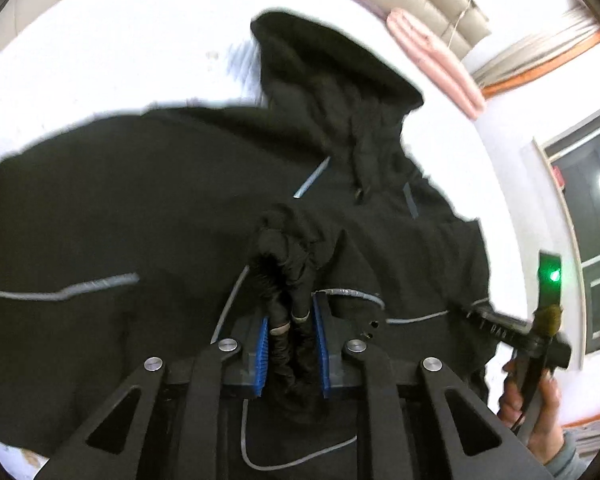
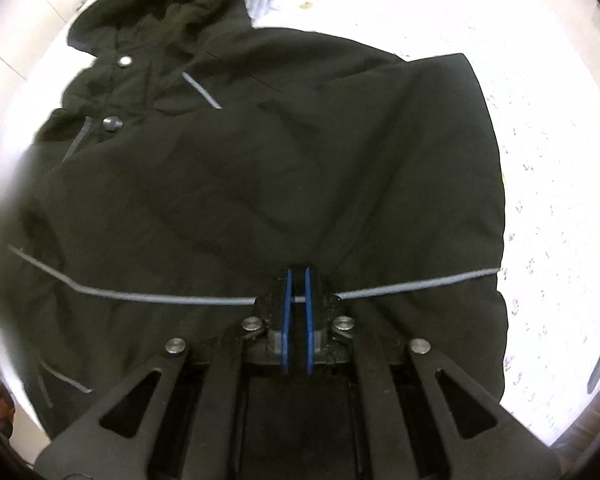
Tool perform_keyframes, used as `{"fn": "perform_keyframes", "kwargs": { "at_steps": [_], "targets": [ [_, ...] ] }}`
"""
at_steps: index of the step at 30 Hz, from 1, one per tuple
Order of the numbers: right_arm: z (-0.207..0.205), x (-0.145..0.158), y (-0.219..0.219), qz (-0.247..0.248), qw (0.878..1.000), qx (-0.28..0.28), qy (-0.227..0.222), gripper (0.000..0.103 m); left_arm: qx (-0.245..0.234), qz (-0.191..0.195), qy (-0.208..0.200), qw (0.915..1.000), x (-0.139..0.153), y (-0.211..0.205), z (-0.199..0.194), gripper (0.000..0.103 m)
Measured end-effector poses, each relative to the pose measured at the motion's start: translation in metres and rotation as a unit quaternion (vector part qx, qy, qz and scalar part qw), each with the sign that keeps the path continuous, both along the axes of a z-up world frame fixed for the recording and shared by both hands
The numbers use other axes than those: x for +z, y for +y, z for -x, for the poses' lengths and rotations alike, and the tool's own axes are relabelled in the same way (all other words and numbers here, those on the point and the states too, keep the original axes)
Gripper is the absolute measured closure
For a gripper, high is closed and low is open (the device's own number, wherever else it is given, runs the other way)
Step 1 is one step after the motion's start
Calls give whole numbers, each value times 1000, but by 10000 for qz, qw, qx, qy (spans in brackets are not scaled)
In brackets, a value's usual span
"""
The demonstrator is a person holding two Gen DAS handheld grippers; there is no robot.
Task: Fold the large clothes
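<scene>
A black hooded jacket with thin grey piping (image 2: 260, 168) lies spread across the white bed (image 2: 548, 160). The left gripper (image 1: 290, 344) jaws pinch bunched fabric; the right gripper (image 2: 298, 320) jaws clamp the piped hem. Soft, bulky, probably slippery: hold seams.

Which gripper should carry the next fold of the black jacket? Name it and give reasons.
Left, probably. The left gripper already has a bunch of the black jacket between its jaws, ready to carry over. The right gripper is shut flat at the grey stripe.

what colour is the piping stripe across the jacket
Light grey, on a black jacket; the stripe shows best in the right wrist view.
</scene>
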State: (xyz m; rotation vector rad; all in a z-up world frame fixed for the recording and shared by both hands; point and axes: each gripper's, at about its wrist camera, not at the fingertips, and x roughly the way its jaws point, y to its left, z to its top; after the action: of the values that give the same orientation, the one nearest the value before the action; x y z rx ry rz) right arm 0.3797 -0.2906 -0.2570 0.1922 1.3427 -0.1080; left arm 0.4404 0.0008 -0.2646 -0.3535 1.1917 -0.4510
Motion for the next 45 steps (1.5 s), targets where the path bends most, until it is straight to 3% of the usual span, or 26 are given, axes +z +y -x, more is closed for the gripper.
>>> {"fn": "perform_keyframes", "kwargs": {
  "at_steps": [2,4,7,11,13,15,19,22,24,27,30,33,35,39,45],
  "targets": [
    [3,15,9,-57,9998,98,-159,93,205,16,-265,9994,20,12,-1,84],
    [4,26,14,-123,9993,190,-293,83,462,40,-395,9981,31,33,-4,84],
    [4,28,27,-130,9987,326,-379,64,573,43,-174,9982,17,55,-8,83],
    [-9,-11,31,-55,9990,454,23,64,447,-272,421,9977,-30,62,-11,80],
    [-16,-32,40,166,9980,552,248,64,371,-517,398,9972,-41,58,-6,76],
    [-21,-34,45,309,9974,613,218,63,374,-560,359,9971,-42,57,-2,74],
    [-25,-28,42,196,9980,539,283,64,429,-1154,74,9924,-16,56,10,64],
    [-18,3,47,173,9975,678,-89,64,424,-1397,-386,9885,22,58,23,60],
    [-20,14,57,132,9964,791,-276,63,269,-1346,-635,9885,40,44,26,53],
    [-22,12,76,-66,9953,939,-243,63,-108,-1037,-666,9923,43,21,24,52],
    [-17,-7,91,125,9943,1059,-44,64,-339,-1033,-410,9932,15,-6,19,52],
    [-21,-31,92,156,9939,1041,328,64,-366,-1370,108,9898,-37,-21,9,52],
    [-25,-40,93,201,9938,1031,375,64,-297,-1425,119,9893,-50,-22,7,52],
    [-29,-41,97,248,9933,1048,409,63,-306,-1412,74,9895,-45,-22,7,52],
    [-21,-35,97,167,9928,1072,511,63,-27,-774,-79,9970,-2,19,31,52]
  ]
}}
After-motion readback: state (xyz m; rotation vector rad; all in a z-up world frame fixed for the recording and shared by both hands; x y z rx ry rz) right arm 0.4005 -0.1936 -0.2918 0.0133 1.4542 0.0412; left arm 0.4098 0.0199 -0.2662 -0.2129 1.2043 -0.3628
